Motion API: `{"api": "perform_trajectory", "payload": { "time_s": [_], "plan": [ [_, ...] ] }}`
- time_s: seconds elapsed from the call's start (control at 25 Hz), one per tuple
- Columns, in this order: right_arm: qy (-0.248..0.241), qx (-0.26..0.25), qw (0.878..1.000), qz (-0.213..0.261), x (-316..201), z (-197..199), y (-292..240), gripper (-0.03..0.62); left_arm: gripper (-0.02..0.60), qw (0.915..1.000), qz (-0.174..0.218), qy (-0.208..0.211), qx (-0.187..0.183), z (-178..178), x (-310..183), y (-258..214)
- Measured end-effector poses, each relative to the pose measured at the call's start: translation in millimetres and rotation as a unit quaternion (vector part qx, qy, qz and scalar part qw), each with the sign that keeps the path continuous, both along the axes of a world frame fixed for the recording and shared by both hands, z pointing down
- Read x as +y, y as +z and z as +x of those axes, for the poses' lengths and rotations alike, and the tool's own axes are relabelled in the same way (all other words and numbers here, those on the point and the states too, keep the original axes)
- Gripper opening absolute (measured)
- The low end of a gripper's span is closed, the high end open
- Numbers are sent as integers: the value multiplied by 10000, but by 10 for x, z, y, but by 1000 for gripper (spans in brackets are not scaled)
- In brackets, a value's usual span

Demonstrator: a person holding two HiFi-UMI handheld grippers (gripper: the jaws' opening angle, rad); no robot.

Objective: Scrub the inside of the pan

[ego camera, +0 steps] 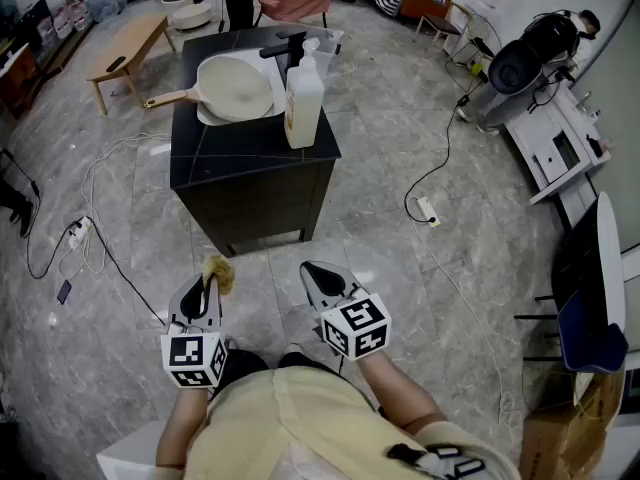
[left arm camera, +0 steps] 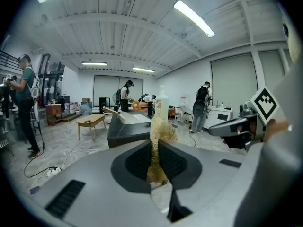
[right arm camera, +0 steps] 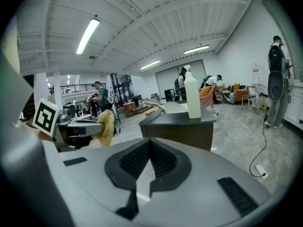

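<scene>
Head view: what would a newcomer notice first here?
Low in the head view, the left gripper is shut on a fuzzy yellow scrubber, and the right gripper beside it is shut on nothing. Ahead, apart from both, a cream pan lies on a black cabinet, with a white bottle standing just right of it.

Head view looks down; gripper views share cabinet (ego camera: 250,183).
</scene>
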State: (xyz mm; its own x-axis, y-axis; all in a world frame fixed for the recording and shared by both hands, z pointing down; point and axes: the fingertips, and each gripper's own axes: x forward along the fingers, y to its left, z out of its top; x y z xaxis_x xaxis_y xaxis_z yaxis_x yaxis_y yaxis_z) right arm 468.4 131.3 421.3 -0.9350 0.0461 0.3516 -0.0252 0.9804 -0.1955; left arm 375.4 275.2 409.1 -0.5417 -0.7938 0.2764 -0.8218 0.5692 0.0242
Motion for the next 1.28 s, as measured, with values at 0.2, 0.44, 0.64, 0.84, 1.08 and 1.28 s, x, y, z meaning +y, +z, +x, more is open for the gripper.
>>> {"api": "perform_trajectory", "payload": {
  "time_s": [0.2,0.44,0.64,0.84,1.08,1.28],
  "plan": [
    [16,107,9999,-45,-8,-64,103,14,38,9997,-65,-28,236,-62,40,191],
    [-62,174,9994,-286,53,-228,159,14,38,9987,-171,-34,488,-164,99,323],
    [-169,298,9988,-356,174,-517,231,14,38,9986,-319,83,407,-381,165,327],
    [-191,357,9983,-427,325,-989,202,15,38,9981,-384,226,424,-830,256,340],
    [69,504,9979,-407,426,-1566,179,14,38,9963,-419,584,466,-1393,328,349],
    [96,536,9976,-427,619,-2056,137,14,38,9943,-539,866,309,-1801,434,279]
  ]
}}
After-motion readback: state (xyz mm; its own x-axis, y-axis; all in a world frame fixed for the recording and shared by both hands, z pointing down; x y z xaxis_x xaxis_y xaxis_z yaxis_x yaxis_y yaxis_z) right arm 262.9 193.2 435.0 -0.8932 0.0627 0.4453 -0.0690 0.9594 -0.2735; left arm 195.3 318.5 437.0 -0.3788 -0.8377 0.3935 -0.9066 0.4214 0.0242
